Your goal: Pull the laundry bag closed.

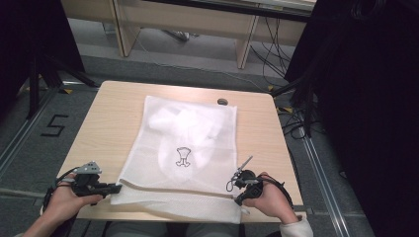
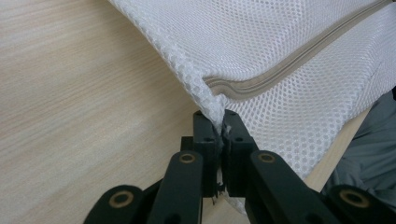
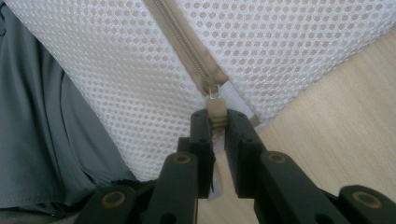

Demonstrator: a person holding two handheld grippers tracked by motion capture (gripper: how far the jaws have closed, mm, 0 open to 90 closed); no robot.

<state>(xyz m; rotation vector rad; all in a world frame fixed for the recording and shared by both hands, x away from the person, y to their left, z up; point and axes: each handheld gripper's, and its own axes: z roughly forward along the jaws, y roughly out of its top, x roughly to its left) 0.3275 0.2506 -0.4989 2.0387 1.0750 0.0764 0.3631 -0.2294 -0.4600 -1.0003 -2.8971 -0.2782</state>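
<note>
Now, left gripper [image 2: 219, 122] clamped on mesh bag [image 1: 185, 143] corner, right gripper [image 3: 217, 120] pinching zipper pull [image 3: 215, 109] at opposite end

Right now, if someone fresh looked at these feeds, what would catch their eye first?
The white mesh laundry bag, spread flat mid-table with a small black emblem printed on it. Next, the two grippers at its near edge: the left gripper is clamped on the bag's corner beside the zipper end, and the right gripper pinches the zipper pull at the opposite corner.
</note>
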